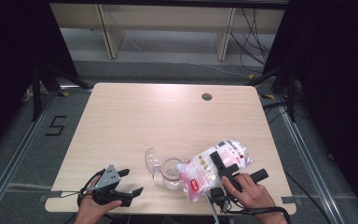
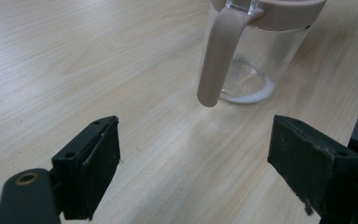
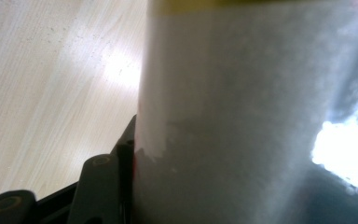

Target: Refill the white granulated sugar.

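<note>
A clear plastic bag of white powder (image 1: 199, 173) with red print lies tilted, its lower end over the mouth of a small glass jar (image 1: 171, 172) near the table's front edge. My right gripper (image 1: 220, 164) is shut on the bag's middle. In the right gripper view the bag (image 3: 251, 116) fills the space beside the one jaw that shows. The jar's clear lid (image 1: 152, 159) is flipped open to its left. The jar (image 2: 256, 60) has a beige rim and handle (image 2: 219, 60) and a thin layer of white powder at the bottom. My left gripper (image 1: 131, 181) rests open at the front left, its jaws (image 2: 193, 158) empty and aimed at the jar.
The wooden table (image 1: 168, 116) has a round cable hole (image 1: 207, 96) at its back right. Black stands flank the table and a pale shelf unit stands behind it. The floor at the left carries a "5" mark (image 1: 56, 125).
</note>
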`<state>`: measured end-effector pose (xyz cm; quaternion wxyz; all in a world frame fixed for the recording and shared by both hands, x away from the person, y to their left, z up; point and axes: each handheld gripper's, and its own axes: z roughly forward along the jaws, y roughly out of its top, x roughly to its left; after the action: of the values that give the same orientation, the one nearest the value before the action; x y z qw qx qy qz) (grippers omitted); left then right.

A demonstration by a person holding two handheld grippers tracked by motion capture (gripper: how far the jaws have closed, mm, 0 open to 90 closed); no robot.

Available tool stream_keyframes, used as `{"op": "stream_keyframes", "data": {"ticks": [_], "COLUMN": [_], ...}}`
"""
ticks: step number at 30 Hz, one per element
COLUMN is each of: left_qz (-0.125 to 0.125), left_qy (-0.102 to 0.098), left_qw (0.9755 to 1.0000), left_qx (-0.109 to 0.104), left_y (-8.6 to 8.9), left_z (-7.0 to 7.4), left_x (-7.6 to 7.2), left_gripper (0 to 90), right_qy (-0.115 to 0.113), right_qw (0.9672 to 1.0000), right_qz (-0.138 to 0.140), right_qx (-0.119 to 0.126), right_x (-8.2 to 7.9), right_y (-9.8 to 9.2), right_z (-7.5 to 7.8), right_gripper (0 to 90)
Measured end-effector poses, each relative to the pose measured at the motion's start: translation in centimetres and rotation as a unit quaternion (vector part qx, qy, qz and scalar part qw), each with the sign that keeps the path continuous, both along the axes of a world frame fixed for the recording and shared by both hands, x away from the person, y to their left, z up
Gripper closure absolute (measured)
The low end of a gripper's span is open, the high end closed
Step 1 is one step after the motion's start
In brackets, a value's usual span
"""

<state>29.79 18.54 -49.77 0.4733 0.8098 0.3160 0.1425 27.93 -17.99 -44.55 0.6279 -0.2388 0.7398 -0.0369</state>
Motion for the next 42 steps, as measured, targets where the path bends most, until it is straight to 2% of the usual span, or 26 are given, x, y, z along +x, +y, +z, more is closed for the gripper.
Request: {"op": "stream_keyframes", "data": {"ticks": [1, 2, 5, 6, 8, 15, 16, 17, 18, 19, 23, 26, 33, 36, 37, 42], "left_qz": [0.000, 0.009, 0.010, 0.005, 0.010, 0.005, 0.006, 0.006, 0.007, 0.007, 0.006, 0.008, 0.008, 0.009, 0.009, 0.011], "left_qy": [0.000, 0.007, 0.006, 0.004, 0.008, 0.006, 0.007, 0.007, 0.008, 0.008, 0.007, 0.006, 0.008, 0.008, 0.008, 0.009], "left_qw": [1.0000, 0.9998, 0.9999, 1.0000, 0.9998, 0.9999, 0.9999, 0.9999, 0.9999, 0.9999, 0.9999, 0.9999, 0.9999, 0.9999, 0.9999, 0.9999], "left_qx": [0.000, -0.014, -0.012, 0.000, -0.013, -0.007, -0.007, -0.007, -0.007, -0.008, -0.006, -0.006, -0.008, -0.008, -0.009, -0.004], "left_y": [0.00, -0.21, -0.19, -0.03, -0.21, -0.16, -0.17, -0.18, -0.19, -0.20, -0.18, -0.21, -0.21, -0.23, -0.23, -0.18], "left_z": [0.00, -0.10, -0.07, 0.01, -0.08, -0.10, -0.10, -0.11, -0.12, -0.12, -0.12, -0.15, -0.19, -0.20, -0.21, -0.19], "left_x": [0.00, -0.14, -0.15, -0.10, -0.18, -0.12, -0.14, -0.15, -0.16, -0.16, -0.15, -0.14, -0.13, -0.15, -0.13, -0.15], "left_gripper": [16.3, 16.3, 16.3, 16.3, 16.3, 16.3, 16.3, 16.3, 16.3, 16.3, 16.3, 16.3, 16.3, 16.3, 16.3, 16.3], "right_qy": [0.000, -0.002, 0.000, -0.003, -0.002, -0.003, 0.002, 0.000, -0.007, -0.005, -0.009, -0.007, -0.005, -0.007, -0.007, -0.006], "right_qw": [1.0000, 1.0000, 1.0000, 0.9999, 1.0000, 0.9998, 0.9999, 1.0000, 0.9993, 0.9998, 0.9996, 0.9999, 0.9998, 0.9996, 0.9998, 0.9998], "right_qz": [0.000, 0.001, 0.005, 0.007, 0.003, 0.012, -0.004, 0.004, 0.021, 0.013, 0.016, 0.004, 0.014, 0.013, 0.008, 0.011], "right_qx": [0.000, -0.003, -0.006, -0.008, -0.006, -0.017, 0.012, -0.001, -0.029, -0.016, -0.020, -0.011, -0.014, -0.024, -0.017, -0.018], "right_x": [0.00, -0.03, 0.03, -0.01, -0.09, -0.05, -0.18, -0.10, 0.05, 0.00, 0.07, -0.01, 0.24, 0.38, 0.38, 0.55], "right_y": [0.00, 0.01, 0.06, 0.09, 0.11, 0.33, 0.07, 0.20, 0.51, 0.37, 0.41, 0.42, 0.73, 0.72, 0.63, 0.55], "right_z": [0.00, 0.07, 0.11, 0.13, 0.01, 0.13, -0.23, -0.02, 0.39, 0.22, 0.38, 0.18, 0.30, 0.42, 0.33, 0.47], "right_gripper": [47.5, 47.6, 47.7, 47.7, 47.9, 48.1, 48.2, 48.2, 48.3, 48.3, 48.4, 48.5, 48.7, 48.9, 48.9, 49.0]}}
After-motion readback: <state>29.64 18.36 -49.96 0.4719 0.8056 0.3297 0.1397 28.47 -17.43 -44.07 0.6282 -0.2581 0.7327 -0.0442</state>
